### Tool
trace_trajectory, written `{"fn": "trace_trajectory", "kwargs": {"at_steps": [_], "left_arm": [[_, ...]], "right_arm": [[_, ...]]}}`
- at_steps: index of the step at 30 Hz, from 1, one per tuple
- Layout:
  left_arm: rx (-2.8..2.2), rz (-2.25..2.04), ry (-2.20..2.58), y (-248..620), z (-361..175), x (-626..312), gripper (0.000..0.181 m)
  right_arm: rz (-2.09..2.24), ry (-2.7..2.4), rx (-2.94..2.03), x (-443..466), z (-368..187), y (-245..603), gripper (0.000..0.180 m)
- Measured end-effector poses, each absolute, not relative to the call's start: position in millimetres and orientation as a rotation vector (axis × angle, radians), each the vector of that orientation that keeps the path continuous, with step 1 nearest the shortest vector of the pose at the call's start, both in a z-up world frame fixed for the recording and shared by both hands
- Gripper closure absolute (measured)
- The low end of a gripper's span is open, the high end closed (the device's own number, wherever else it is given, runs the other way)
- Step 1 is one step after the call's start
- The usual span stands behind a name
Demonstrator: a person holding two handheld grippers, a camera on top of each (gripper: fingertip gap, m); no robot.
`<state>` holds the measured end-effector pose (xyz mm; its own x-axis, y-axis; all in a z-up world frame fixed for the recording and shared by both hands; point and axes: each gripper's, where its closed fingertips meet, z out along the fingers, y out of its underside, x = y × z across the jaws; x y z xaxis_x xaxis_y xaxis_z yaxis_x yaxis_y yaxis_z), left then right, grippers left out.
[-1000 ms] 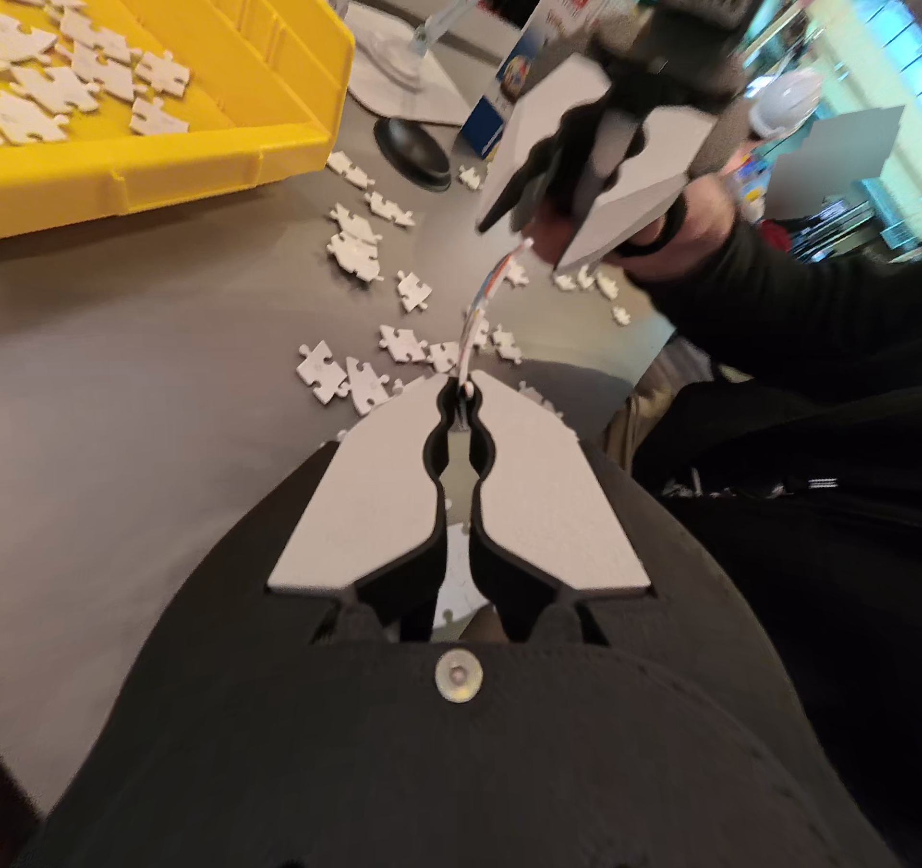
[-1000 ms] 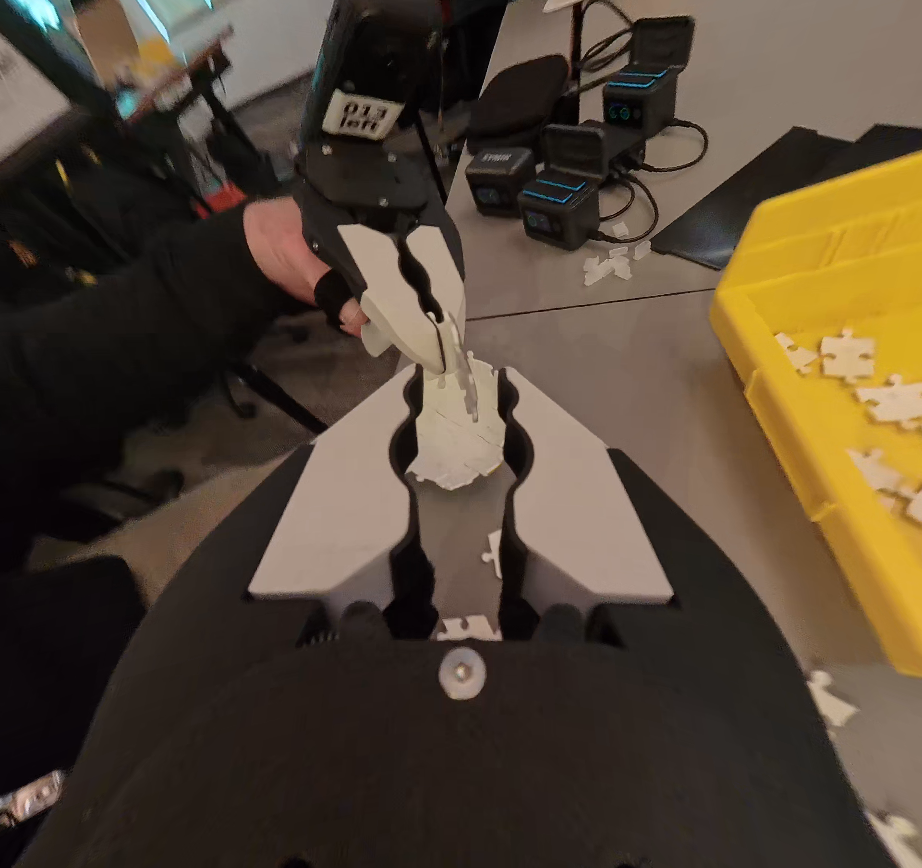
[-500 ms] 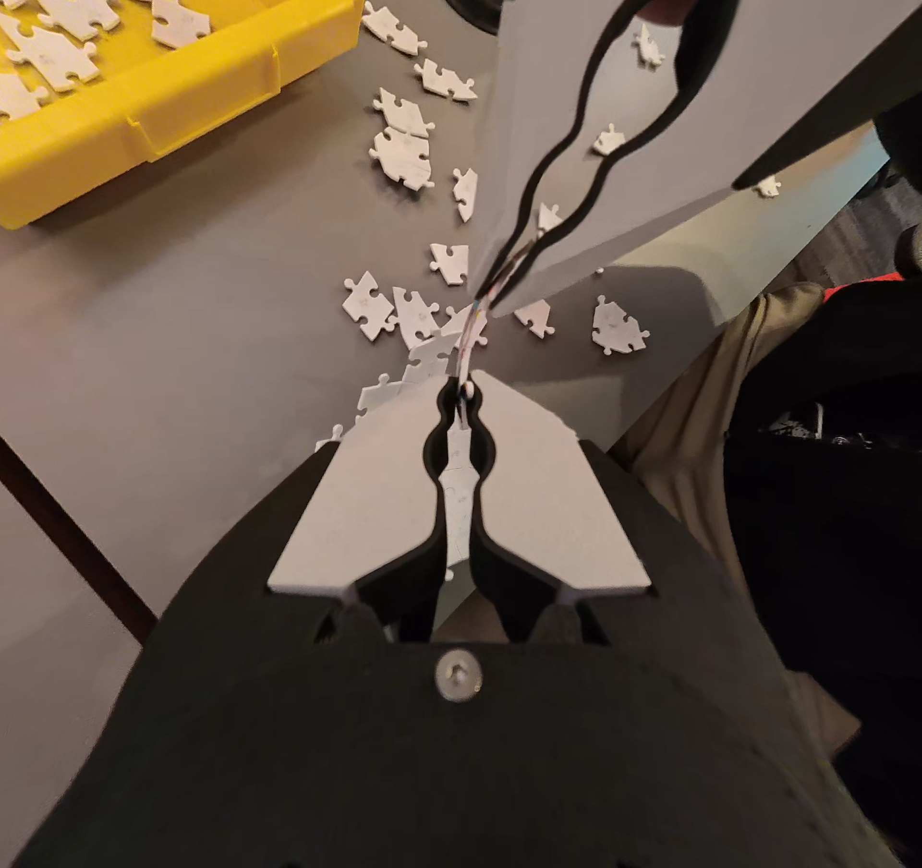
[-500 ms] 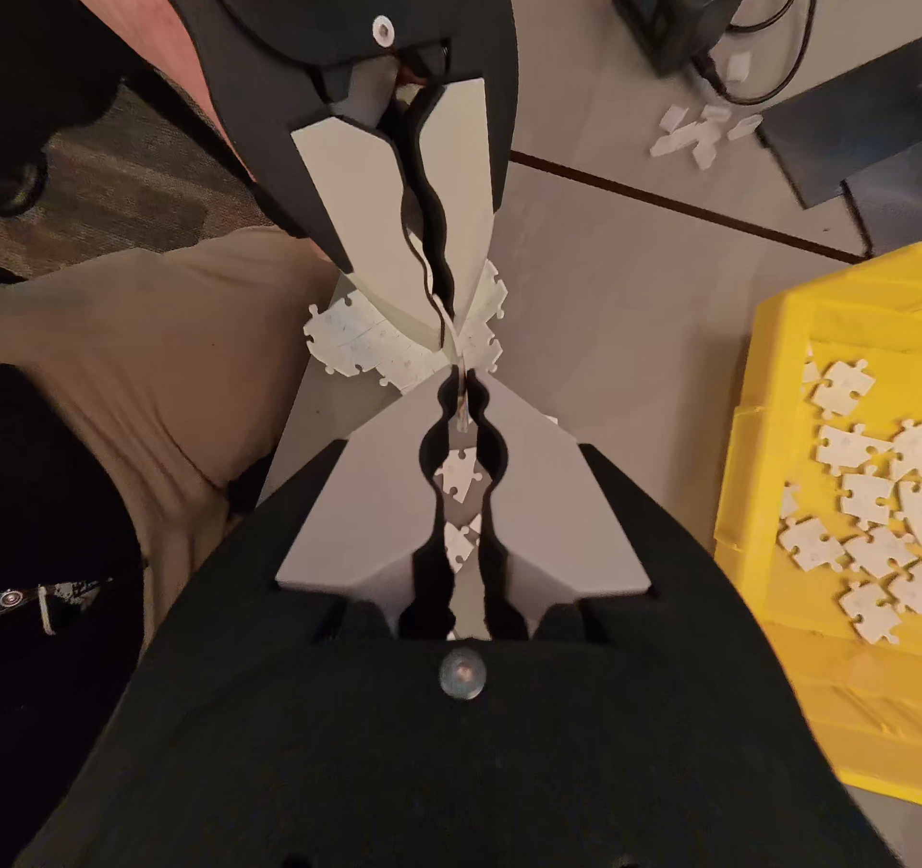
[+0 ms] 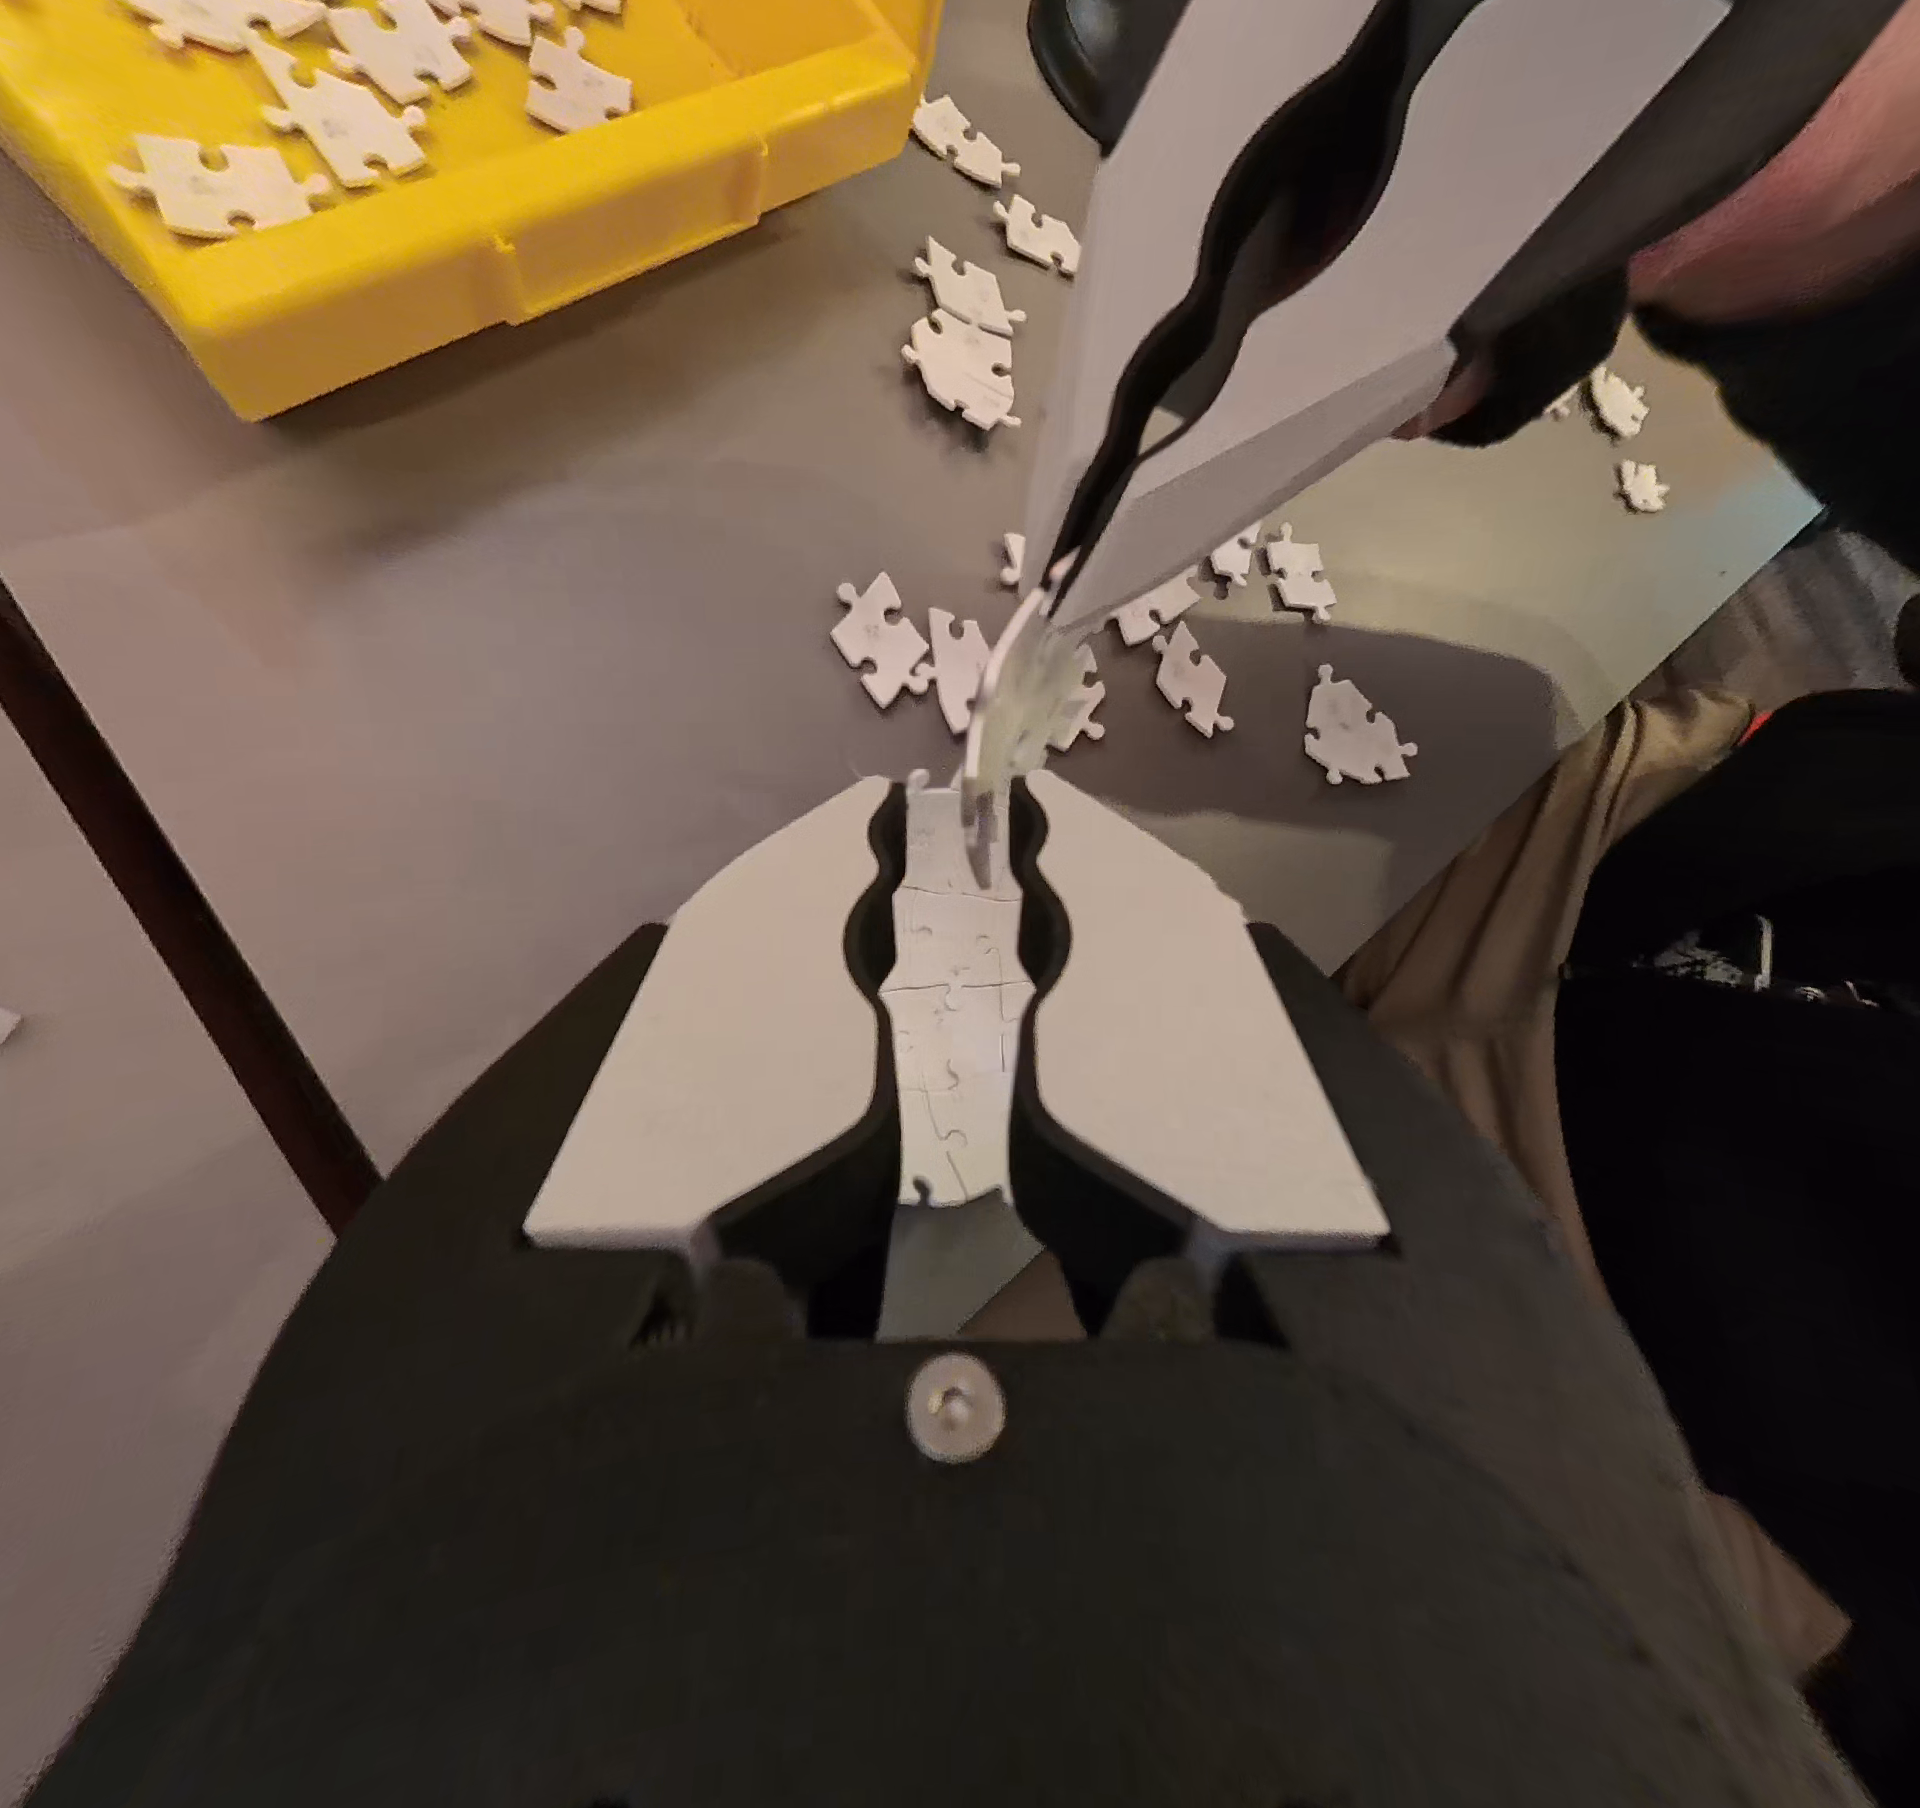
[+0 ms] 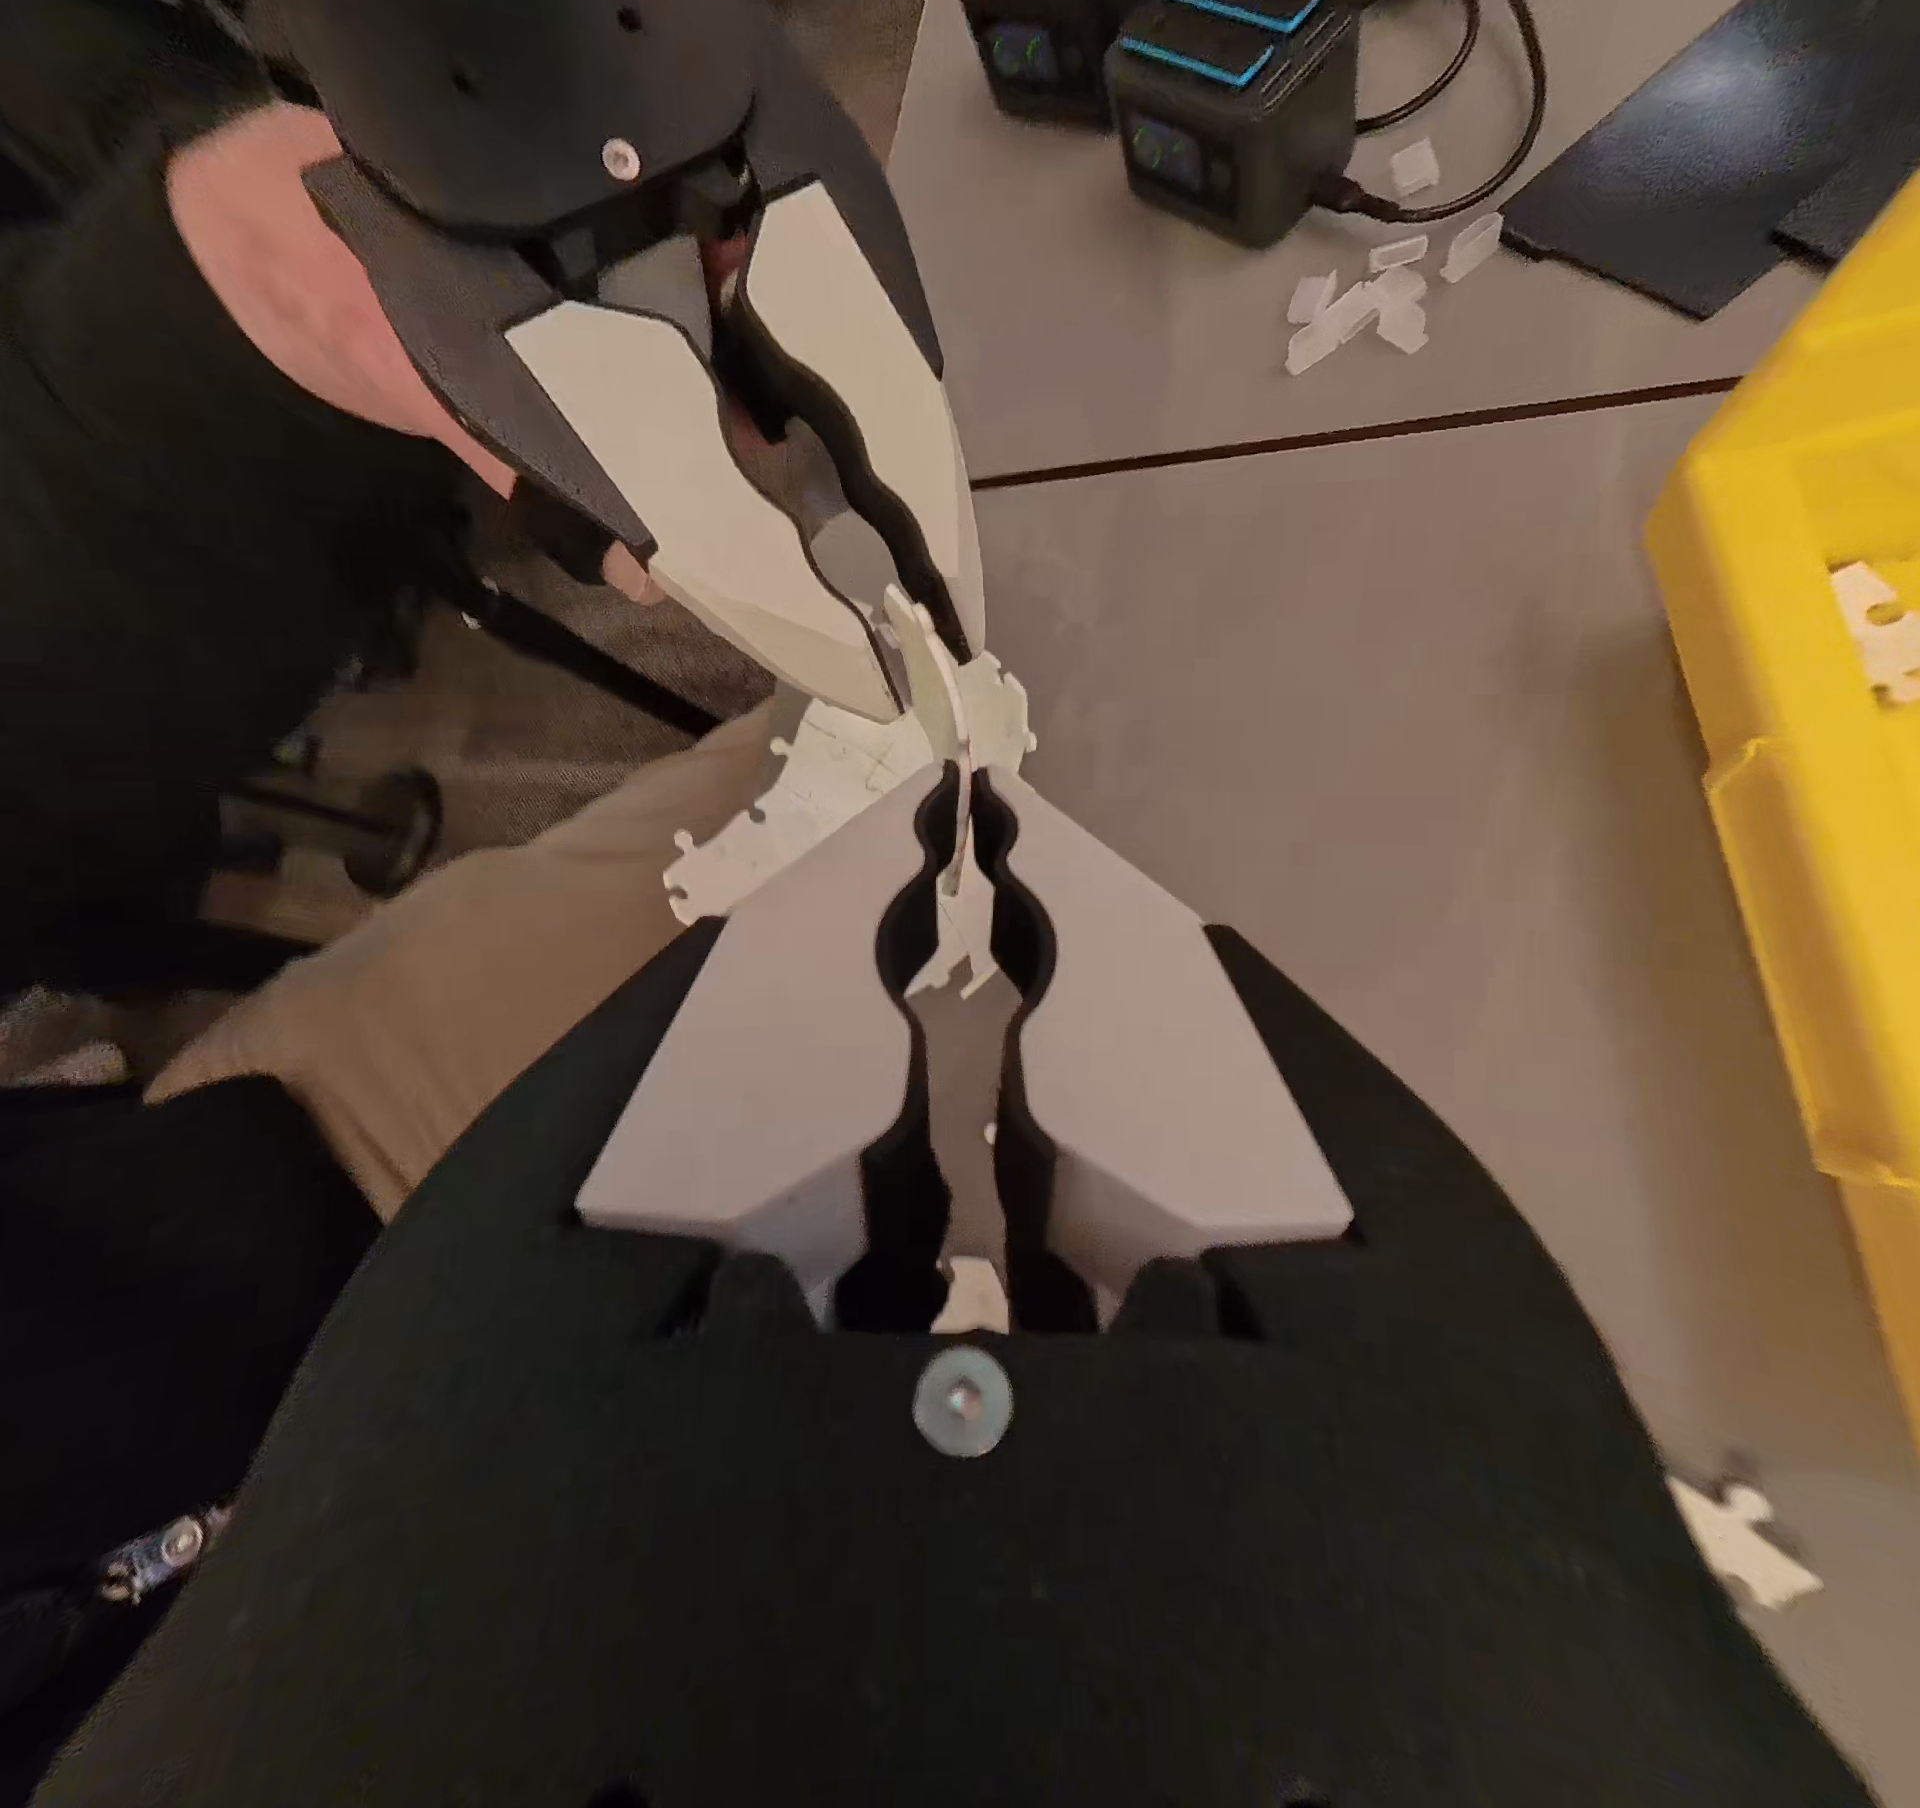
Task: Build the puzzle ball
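At frame centre, the right hand-held gripper (image 6: 961, 782) pinches a curved white assembled puzzle section (image 6: 821, 802); the left hand-held gripper (image 5: 956, 802), fingers slightly parted, touches it over the grey table (image 5: 416, 667).

two grippers (image 5: 956, 802) (image 6: 961, 771), one yellow bin (image 5: 623, 231), two black chargers (image 6: 1226, 127) far on the table, loose puzzle pieces (image 5: 878, 636) too many to count.

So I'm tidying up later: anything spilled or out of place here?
Yes. Loose puzzle pieces lie scattered on the grey table outside the yellow bin, and one sits alone near the table edge.
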<state>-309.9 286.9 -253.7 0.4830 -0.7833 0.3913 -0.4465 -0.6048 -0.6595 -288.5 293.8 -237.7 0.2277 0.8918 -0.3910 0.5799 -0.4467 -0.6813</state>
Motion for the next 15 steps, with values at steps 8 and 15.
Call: {"fn": "trace_trajectory", "kwargs": {"at_steps": [8, 15], "left_arm": [[-2.142, -1.157, 0.875, 293.8, -244.5, -304.5, 0.168], [-2.12, -1.179, 0.908, 289.1, -243.7, -301.7, 0.178]], "right_arm": [[1.328, -1.043, -2.081, -289.0, -238.2, 295.6, 0.18], [1.354, -1.046, -2.074, -286.3, -240.4, 293.0, 0.177]]}}
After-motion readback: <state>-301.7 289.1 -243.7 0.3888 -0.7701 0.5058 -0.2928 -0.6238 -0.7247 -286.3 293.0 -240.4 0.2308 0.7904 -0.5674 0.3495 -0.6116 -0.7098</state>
